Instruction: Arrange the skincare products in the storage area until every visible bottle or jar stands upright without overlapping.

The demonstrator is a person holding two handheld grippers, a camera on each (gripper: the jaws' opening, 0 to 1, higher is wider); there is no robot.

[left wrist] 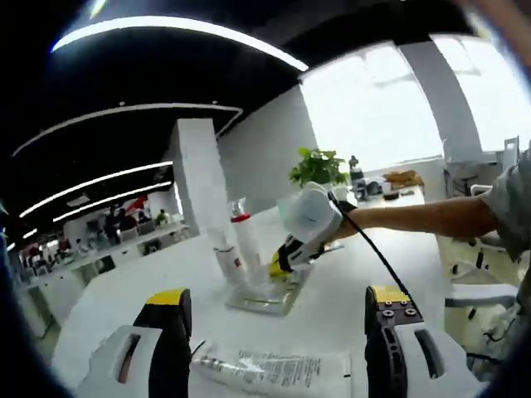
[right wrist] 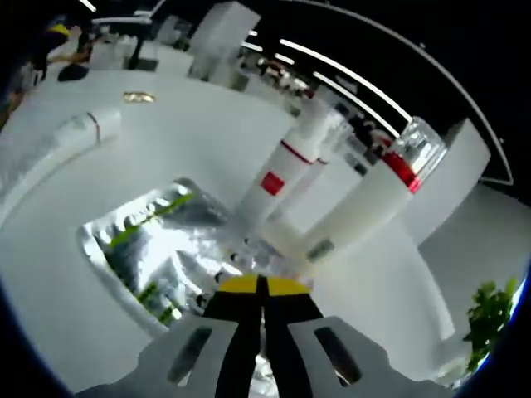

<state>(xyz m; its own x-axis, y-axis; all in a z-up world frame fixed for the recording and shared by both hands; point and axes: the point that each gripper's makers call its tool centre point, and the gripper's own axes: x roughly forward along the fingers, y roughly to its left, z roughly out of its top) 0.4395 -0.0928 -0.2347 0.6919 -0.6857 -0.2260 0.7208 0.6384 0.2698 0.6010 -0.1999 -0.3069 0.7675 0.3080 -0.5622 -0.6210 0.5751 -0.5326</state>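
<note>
Right gripper view: right gripper (right wrist: 262,286), jaws pressed together and holding nothing, sits at the tray (right wrist: 124,249) by two upright bottles (right wrist: 278,178). Left gripper (left wrist: 274,319) is spread wide above a tube (left wrist: 274,371) lying flat nearby. Grip it mid-body, then stand it clear of the bottles.

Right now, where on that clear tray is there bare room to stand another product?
The clear tray is bare across its near, shiny half. Its far end is crowded: white bottles cluster there with the right gripper. The lying tube rests on open table.
</note>
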